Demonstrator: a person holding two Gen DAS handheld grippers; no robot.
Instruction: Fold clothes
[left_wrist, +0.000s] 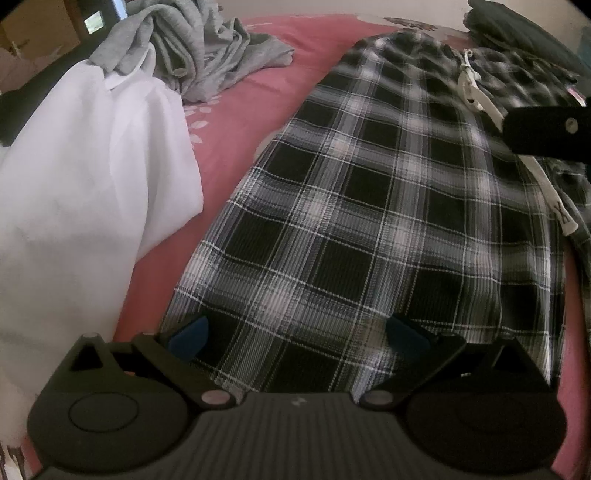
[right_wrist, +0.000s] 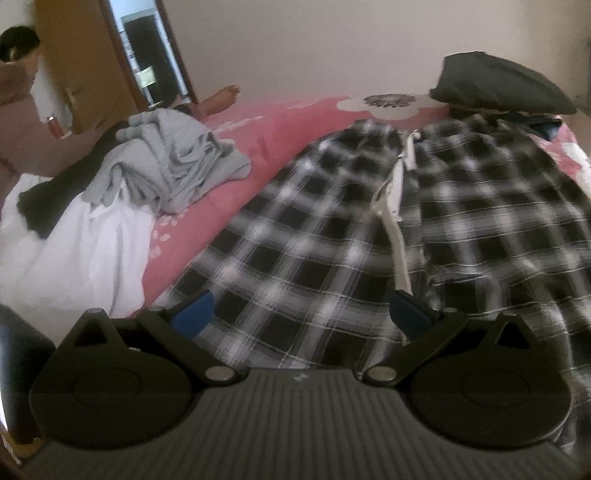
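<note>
Black-and-white plaid shorts (left_wrist: 369, 206) lie spread flat on the pink bed sheet (left_wrist: 240, 122). A white drawstring (left_wrist: 554, 199) trails across them on the right. My left gripper (left_wrist: 297, 336) hovers open just over the near hem, with only plaid cloth showing between its blue pads (left_wrist: 188, 338). In the right wrist view the plaid shorts (right_wrist: 295, 236) show both halves, with the white drawstring (right_wrist: 397, 229) running between them. My right gripper (right_wrist: 302, 314) is open low over the near edge. A black bar (left_wrist: 546, 131), apparently part of the right gripper, enters the left wrist view at the right.
A white garment (right_wrist: 74, 251) lies bunched at the left, with a crumpled grey garment (right_wrist: 173, 166) beyond it. A dark folded pile (right_wrist: 498, 85) sits at the far right of the bed. A person's foot (right_wrist: 221, 98) rests at the far bed edge.
</note>
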